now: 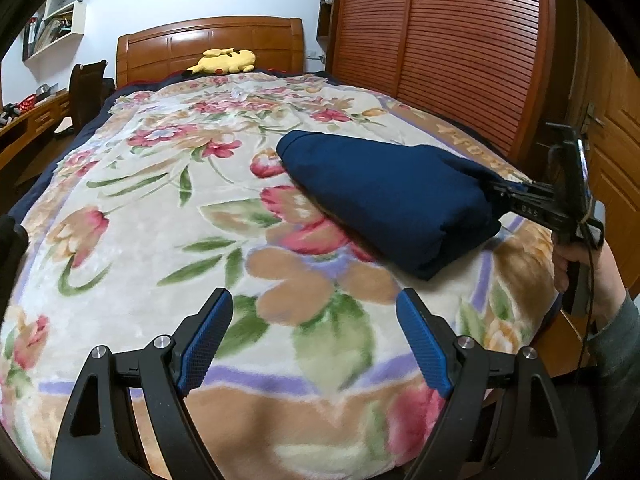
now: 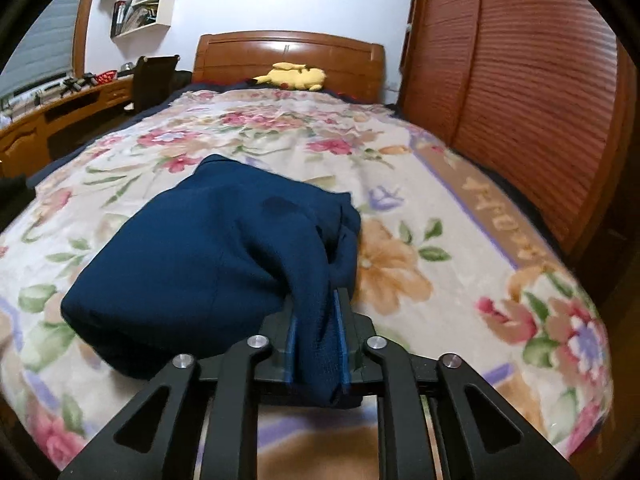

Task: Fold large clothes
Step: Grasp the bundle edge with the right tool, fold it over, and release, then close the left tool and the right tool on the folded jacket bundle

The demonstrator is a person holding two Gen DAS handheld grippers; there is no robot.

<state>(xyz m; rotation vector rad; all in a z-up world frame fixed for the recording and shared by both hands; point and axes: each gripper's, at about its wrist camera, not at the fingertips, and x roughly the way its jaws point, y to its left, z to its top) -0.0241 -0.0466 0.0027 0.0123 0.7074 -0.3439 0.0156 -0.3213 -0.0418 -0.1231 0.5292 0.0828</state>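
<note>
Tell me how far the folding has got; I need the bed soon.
Done: the navy garment lies in a compact bundle on the blanket. In hand: the right hand-held gripper pinches one end. The left hand-held gripper is open, empty. Left: release, perhaps tidy.

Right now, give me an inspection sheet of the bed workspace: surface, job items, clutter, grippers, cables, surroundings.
Surface: floral fleece blanket spread over the bed.
Job's things: folded navy blue garment lying on the blanket, one end lifted.
Clutter: yellow plush toy by the wooden headboard.
Grippers: left gripper open, nothing between its fingers; right gripper shut on the garment's end.
Cables: thin black cable hanging beside the right hand.
Surroundings: slatted wooden wardrobe, desk, wall shelves.
</note>
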